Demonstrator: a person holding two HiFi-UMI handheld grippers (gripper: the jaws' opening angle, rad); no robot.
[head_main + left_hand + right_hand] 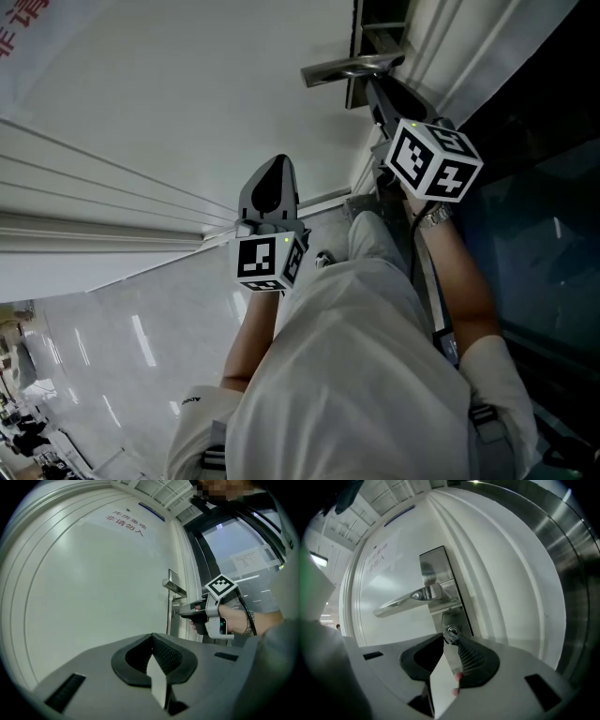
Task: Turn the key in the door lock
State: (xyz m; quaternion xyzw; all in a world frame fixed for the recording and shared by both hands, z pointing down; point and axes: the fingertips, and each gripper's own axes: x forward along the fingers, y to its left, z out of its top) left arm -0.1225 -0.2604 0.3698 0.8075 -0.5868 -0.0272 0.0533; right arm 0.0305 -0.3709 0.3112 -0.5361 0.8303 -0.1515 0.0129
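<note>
Left hand-held gripper (153,641): jaws together, empty, held well back from the door (93,588).
Right hand-held gripper (453,640): clamped on key (451,632), which sits in lock plate (458,618) just below lever handle (410,598).
Step judged: turning the key.
Next calls for a wrist roll about the key's axis, grip firm.

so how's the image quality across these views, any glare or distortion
Head view: white door evenly lit, glass at the right dark, a highlight on the handle. Left gripper view: heavy fisheye curves the door's mouldings, corners go black. Right gripper view: same fisheye, bright streaks on the metal frame, green tint at the left edge; key small but fairly sharp.
</note>
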